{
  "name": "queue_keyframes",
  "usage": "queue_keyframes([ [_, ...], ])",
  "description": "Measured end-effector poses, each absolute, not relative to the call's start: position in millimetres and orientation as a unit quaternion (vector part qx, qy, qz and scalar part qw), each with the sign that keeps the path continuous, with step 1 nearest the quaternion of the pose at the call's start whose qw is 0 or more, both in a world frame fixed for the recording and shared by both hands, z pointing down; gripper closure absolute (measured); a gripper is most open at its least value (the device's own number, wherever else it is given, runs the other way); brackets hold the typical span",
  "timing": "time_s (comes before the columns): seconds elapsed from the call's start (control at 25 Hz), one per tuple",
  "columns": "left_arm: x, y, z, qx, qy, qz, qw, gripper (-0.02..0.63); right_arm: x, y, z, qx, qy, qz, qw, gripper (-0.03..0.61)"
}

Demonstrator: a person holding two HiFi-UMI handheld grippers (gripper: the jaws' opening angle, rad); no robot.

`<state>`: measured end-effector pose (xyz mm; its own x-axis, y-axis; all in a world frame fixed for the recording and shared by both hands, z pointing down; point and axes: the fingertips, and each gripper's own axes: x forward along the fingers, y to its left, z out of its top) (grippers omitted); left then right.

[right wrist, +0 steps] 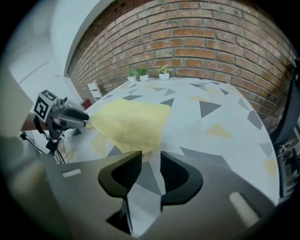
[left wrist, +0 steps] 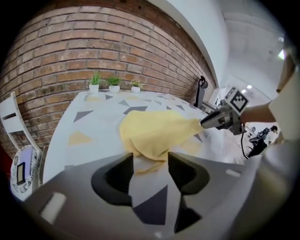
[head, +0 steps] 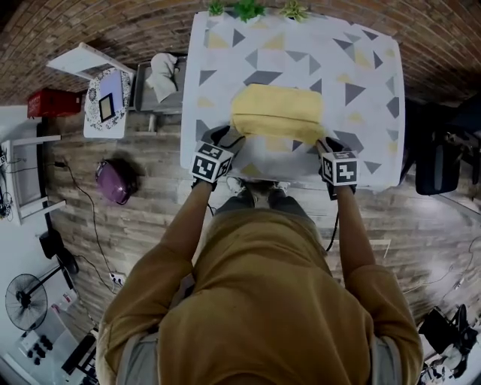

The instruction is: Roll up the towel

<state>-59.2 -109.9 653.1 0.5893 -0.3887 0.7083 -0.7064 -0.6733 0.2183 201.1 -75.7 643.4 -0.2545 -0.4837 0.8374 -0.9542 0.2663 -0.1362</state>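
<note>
A yellow towel (head: 278, 113) lies bunched in a thick fold on the table's patterned cloth (head: 361, 68), near the front edge. My left gripper (head: 228, 140) is at the towel's near left corner and my right gripper (head: 328, 146) at its near right corner. In the left gripper view the jaws of my left gripper (left wrist: 151, 158) stand apart, with the towel's (left wrist: 154, 131) loose edge lying just between the tips, unpinched. In the right gripper view my right gripper (right wrist: 151, 158) shows a narrow gap, and the towel (right wrist: 131, 122) ends right at its tips.
Three small potted plants (head: 248, 9) stand along the table's far edge by the brick wall. Left of the table are a chair with a white cloth (head: 161, 75), a purple bag (head: 114, 180) on the floor and a red crate (head: 52, 103). A black chair (head: 440, 154) stands at the right.
</note>
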Motion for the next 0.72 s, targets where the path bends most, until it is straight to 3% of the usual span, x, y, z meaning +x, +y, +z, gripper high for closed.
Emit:
queue_keyframes([
  [0.12,-43.4,-114.9,653.0,0.860,-0.313,0.312,0.254,0.364,194.7,-87.6,634.3,0.504,-0.731,0.318,0.333,0.443],
  [0.28,-40.8,-124.2,657.3,0.846,-0.338,0.317,0.265,0.370,191.8,-100.6,638.6,0.518,-0.717,0.386,0.262,0.439],
  [0.36,-46.8,-127.6,656.8,0.840,-0.350,0.322,0.261,0.441,192.9,-101.3,640.8,0.523,-0.710,0.394,0.259,0.460],
  [0.4,-49.4,-128.6,653.7,0.841,-0.354,0.317,0.260,0.515,193.1,-100.7,638.5,0.525,-0.711,0.388,0.260,0.523],
  [0.48,-53.8,-130.0,644.9,0.845,-0.356,0.305,0.257,0.545,192.0,-98.7,629.1,0.529,-0.718,0.376,0.253,0.555],
  [0.72,-63.3,-129.9,628.1,0.855,-0.359,0.281,0.249,0.546,180.8,-74.8,610.0,0.529,-0.724,0.391,0.206,0.559],
])
